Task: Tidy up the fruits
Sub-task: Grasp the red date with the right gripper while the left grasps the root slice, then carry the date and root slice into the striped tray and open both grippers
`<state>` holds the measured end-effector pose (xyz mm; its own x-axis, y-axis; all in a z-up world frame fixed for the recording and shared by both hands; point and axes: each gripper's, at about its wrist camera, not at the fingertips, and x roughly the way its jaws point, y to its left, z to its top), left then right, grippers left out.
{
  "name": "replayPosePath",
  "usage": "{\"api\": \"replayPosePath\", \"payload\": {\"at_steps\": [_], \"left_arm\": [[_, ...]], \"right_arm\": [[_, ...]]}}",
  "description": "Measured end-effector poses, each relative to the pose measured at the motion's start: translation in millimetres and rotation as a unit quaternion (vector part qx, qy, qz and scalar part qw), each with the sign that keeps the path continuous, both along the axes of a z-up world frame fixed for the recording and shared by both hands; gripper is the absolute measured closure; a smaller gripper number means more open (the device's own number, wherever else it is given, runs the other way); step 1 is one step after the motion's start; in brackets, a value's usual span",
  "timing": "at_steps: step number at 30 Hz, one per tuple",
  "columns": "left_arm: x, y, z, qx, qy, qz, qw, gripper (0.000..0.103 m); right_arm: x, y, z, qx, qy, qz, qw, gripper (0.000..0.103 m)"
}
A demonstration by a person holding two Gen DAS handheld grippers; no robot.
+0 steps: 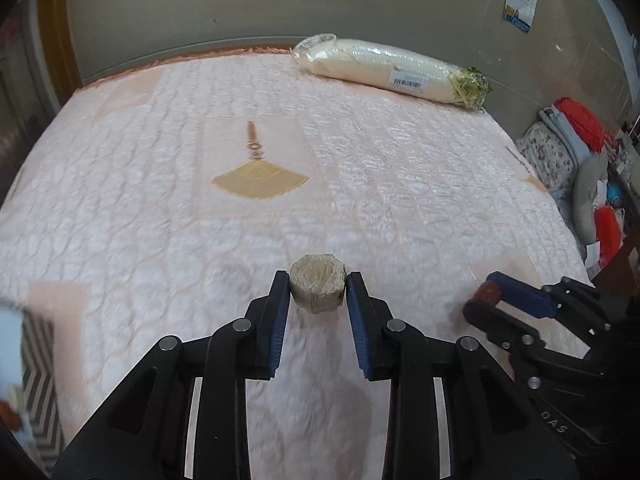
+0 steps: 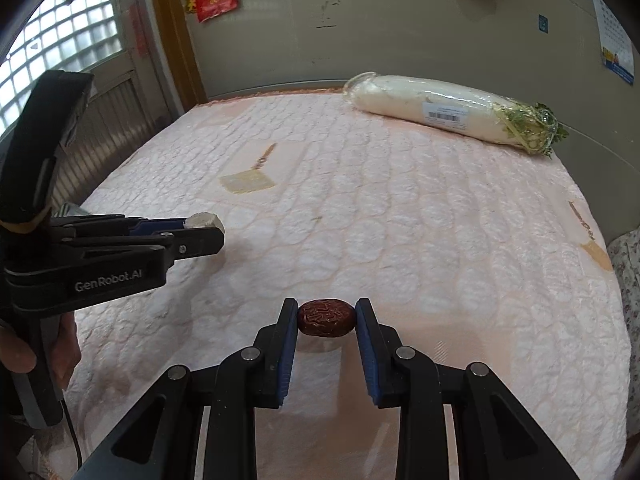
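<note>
My left gripper (image 1: 318, 288) is shut on a pale beige chunk (image 1: 317, 287) with a cut, rough face, held just above the pink quilted cloth (image 1: 180, 220). It also shows in the right wrist view (image 2: 200, 228) at the left, with the chunk (image 2: 203, 221) at its tip. My right gripper (image 2: 326, 317) is shut on a wrinkled dark red date (image 2: 326, 317) low over the cloth. In the left wrist view it (image 1: 486, 298) sits at the lower right with the date (image 1: 488, 293) at its tip. A long white radish in clear wrap (image 1: 390, 68) lies at the far edge (image 2: 452, 114).
The cloth covers a table whose far side meets a grey wall (image 1: 200, 8). Piled fabrics and bags (image 1: 576, 160) lie on the floor to the right. A striped thing (image 1: 36, 368) sits at the left edge. A window and door frame (image 2: 80, 48) stand at the left.
</note>
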<state>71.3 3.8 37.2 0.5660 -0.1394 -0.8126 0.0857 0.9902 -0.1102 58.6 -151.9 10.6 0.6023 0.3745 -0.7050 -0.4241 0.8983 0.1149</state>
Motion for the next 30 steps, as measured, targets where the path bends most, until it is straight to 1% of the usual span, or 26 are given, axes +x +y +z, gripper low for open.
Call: {"api": "replayPosePath", "payload": {"at_steps": [6,9,12,15,24,30], "left_arm": [[-42.0,15.3,9.9,0.017,-0.013,0.023,0.9995,0.075],[-66.3,28.5,15.5,0.028,-0.023,0.038,0.9986,0.075],[-84.8,44.9,19.5,0.030,-0.029,0.055,0.9976,0.075],[-103.7,61.4,23.1,0.043,-0.040,0.074,0.9956,0.075],[-150.8,113.1,26.5,0.050,-0.050,0.123,0.9899,0.075],[-170.5,141.4,29.4,0.058,-0.059,0.152,0.9850,0.075]], "right_arm": [[-34.1,27.3,4.7,0.014,-0.007,0.025,1.000,0.075],[-53.8,45.7,7.2,0.027,-0.010,0.042,0.999,0.075],[-71.8,64.0,8.7,0.036,-0.015,0.057,0.998,0.075],[-86.6,84.4,8.5,0.046,-0.015,0.074,0.996,0.075],[-117.7,136.6,14.8,0.040,-0.022,0.122,0.992,0.075],[-130.2,169.0,22.1,0.028,-0.031,0.153,0.987,0.075]]}}
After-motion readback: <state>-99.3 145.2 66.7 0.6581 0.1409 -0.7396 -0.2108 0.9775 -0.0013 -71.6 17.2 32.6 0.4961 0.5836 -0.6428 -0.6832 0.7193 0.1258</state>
